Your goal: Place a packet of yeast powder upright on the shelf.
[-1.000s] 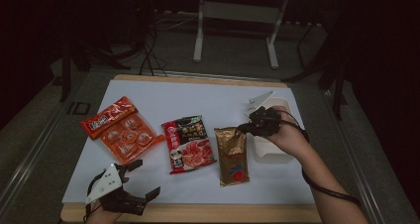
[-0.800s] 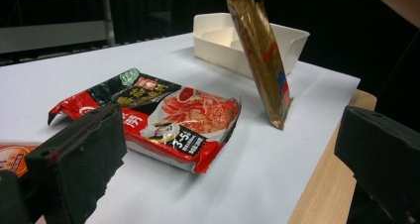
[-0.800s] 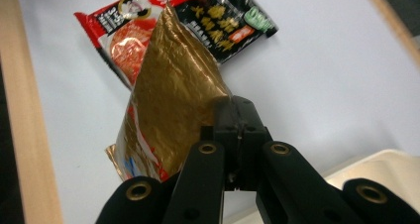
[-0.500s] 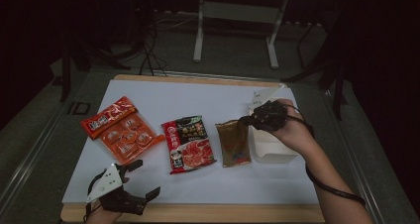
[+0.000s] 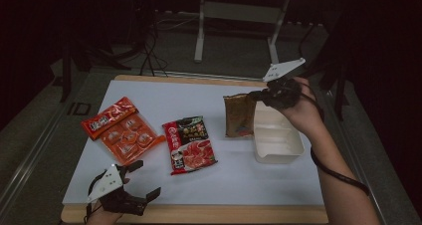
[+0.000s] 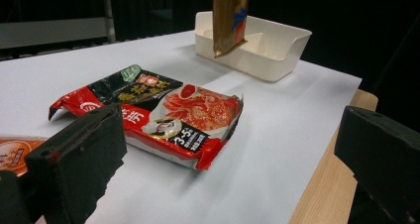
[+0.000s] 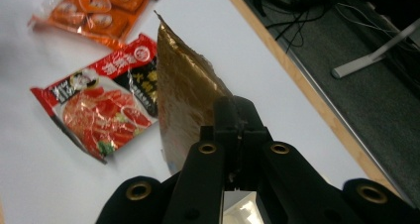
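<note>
A gold-brown foil packet (image 5: 239, 114) hangs in the air by its edge, pinched in my right gripper (image 5: 259, 96), just left of the white bin (image 5: 278, 150). In the right gripper view the jaws are shut on the packet (image 7: 185, 92) near its corner. From the left gripper view the same packet (image 6: 229, 17) dangles in front of the bin (image 6: 277, 50). My left gripper (image 5: 138, 185) rests open at the front left edge of the table, nothing between its jaws. A red and black food packet (image 5: 190, 144) lies flat in the middle.
An orange packet of several small pouches (image 5: 122, 130) lies at the left on the white table sheet (image 5: 234, 180). The wooden table edge (image 5: 199, 214) runs along the front. Metal stand legs (image 5: 201, 31) and cables are on the floor beyond.
My right gripper has risen and lifted the gold-brown packet off the table, swinging it toward the bin. The left gripper has stayed put.
</note>
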### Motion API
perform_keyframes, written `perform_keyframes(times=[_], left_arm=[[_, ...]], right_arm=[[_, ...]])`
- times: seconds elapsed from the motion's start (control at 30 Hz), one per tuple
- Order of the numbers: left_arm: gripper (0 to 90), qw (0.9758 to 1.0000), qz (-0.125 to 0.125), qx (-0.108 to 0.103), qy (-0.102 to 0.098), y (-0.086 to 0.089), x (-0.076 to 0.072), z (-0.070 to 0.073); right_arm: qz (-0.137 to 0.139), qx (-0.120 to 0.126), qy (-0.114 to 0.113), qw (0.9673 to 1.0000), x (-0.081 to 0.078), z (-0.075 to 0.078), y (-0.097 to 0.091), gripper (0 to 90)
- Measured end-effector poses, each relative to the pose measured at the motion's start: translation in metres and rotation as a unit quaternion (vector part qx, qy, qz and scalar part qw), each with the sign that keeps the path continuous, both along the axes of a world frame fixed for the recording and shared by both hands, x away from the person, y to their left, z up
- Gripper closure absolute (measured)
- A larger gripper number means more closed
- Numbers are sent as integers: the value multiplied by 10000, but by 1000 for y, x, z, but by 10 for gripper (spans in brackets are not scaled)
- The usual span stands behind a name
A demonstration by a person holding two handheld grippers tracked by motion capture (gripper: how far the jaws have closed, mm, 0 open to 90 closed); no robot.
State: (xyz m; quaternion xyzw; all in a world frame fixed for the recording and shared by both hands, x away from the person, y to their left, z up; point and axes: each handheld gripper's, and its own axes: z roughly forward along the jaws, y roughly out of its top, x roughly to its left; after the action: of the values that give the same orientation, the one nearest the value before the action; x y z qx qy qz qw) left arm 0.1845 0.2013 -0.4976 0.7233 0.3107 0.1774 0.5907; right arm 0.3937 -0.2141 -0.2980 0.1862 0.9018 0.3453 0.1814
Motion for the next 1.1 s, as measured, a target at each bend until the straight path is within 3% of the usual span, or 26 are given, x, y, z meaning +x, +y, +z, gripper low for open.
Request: perform_keyframes(times=[0.07, 0.3, 0.57, 0.83, 1.1], left_arm=[[2, 10000, -5, -7, 13, 0, 0, 0], [2, 10000, -1, -11, 21, 0, 0, -1], [2, 10000, 7, -27, 32, 0, 1, -1], [3, 10000, 18, -33, 36, 0, 0, -1], [3, 10000, 3, -37, 50, 0, 0, -2]], right_arm=[[-57, 128, -37, 9999, 2, 8, -3, 900], [-338, 213, -231, 9989, 13, 31, -14, 900], [-710, 433, -324, 9960, 29, 41, -37, 900], [-1071, 466, -364, 9925, 43, 41, -56, 900], [-1396, 560, -294, 9882, 63, 27, -74, 900]])
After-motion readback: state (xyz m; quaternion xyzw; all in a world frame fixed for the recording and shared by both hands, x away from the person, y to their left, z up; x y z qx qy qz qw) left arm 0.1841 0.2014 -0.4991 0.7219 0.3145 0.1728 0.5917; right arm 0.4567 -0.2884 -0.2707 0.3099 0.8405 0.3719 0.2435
